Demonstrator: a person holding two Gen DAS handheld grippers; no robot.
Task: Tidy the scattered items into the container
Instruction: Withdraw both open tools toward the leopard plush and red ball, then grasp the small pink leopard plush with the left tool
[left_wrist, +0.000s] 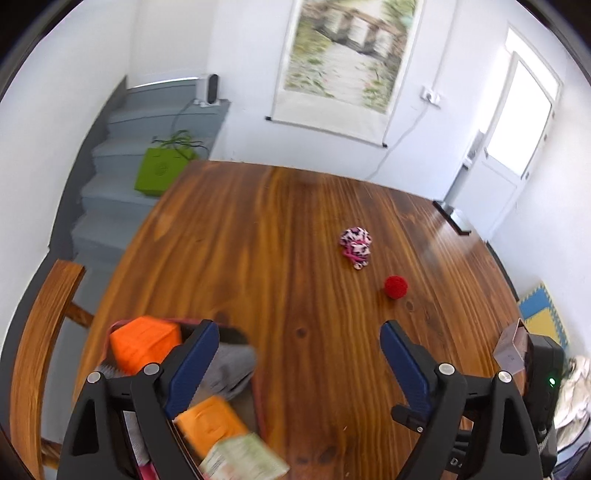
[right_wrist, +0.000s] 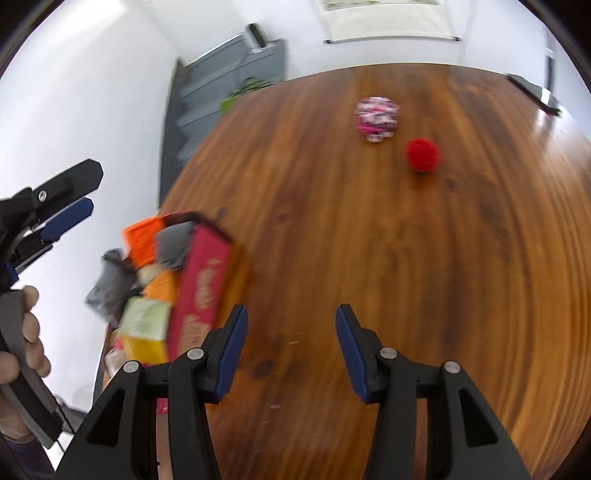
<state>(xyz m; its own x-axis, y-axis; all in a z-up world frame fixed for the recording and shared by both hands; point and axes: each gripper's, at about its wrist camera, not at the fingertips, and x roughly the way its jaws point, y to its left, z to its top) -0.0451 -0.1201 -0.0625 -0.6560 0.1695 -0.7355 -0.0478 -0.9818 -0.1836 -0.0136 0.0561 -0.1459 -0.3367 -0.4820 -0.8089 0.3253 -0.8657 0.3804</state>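
A pink container (right_wrist: 199, 284) stands at the table's near left and holds orange boxes (left_wrist: 144, 343), a grey cloth (left_wrist: 231, 367) and a green-white packet (left_wrist: 243, 458). A pink-and-white patterned bundle (left_wrist: 355, 245) and a red ball (left_wrist: 396, 287) lie further out on the wooden table (left_wrist: 277, 258); both show in the right wrist view, the bundle (right_wrist: 377, 118) and the ball (right_wrist: 423, 154). My left gripper (left_wrist: 299, 332) is open and empty, above the container's right edge. My right gripper (right_wrist: 291, 314) is open and empty, over bare table right of the container.
A wooden chair (left_wrist: 37, 350) stands at the table's left. Grey stairs (left_wrist: 122, 177) with a green bag (left_wrist: 160, 171) lie beyond the far left edge. A dark flat object (left_wrist: 456, 219) sits at the table's far right. Foam mats (left_wrist: 541, 314) lie on the floor right.
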